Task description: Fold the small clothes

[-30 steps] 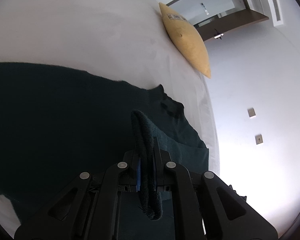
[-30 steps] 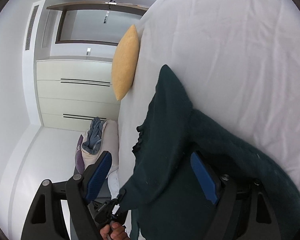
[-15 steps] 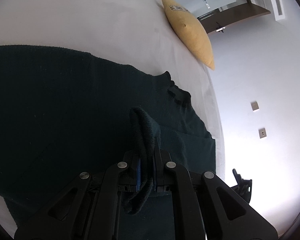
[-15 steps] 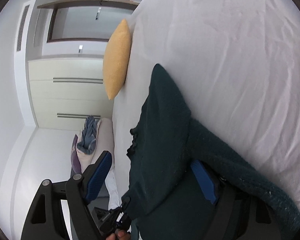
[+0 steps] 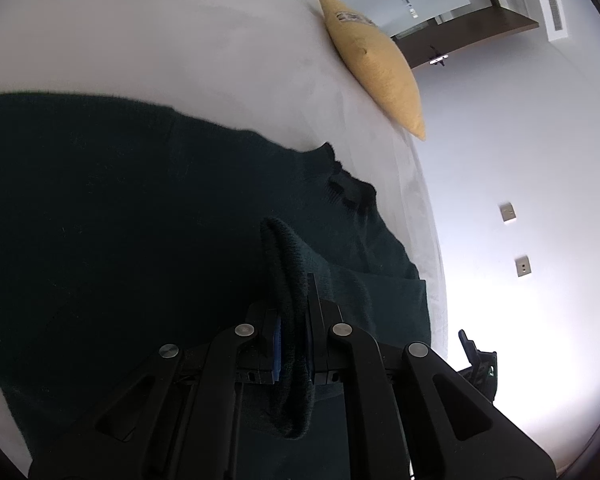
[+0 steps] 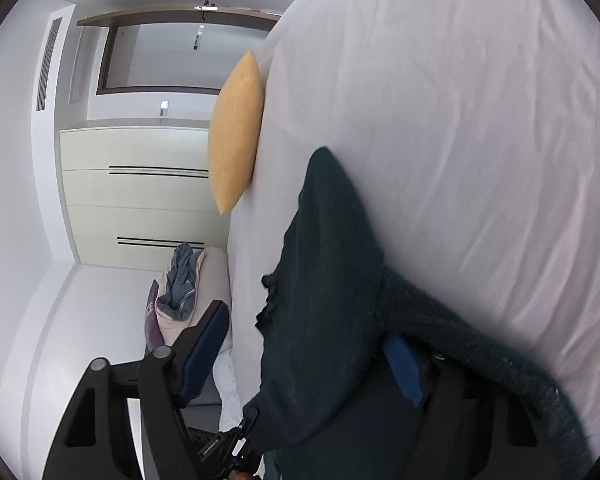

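Note:
A dark green knit sweater (image 5: 140,220) lies spread on the white bed (image 5: 180,32). My left gripper (image 5: 296,320) is shut on a rolled edge of the sweater, which sticks up between its fingers. In the right wrist view the sweater (image 6: 332,300) drapes across my right gripper (image 6: 308,352), whose blue-padded jaws stand wide apart. The cloth lies between them and over the right pad (image 6: 404,368). The left pad (image 6: 204,344) is bare.
A yellow cushion (image 5: 376,64) leans at the bed's far edge, also in the right wrist view (image 6: 236,136). A pile of clothes (image 6: 180,280) sits beside the bed, before white cabinets (image 6: 140,192). Wall switches (image 5: 508,212) are at the right.
My left gripper holds the same sweater edge, and its view has shifted slightly over the sweater. The right view has shifted a little; its jaws stay open under the cloth.

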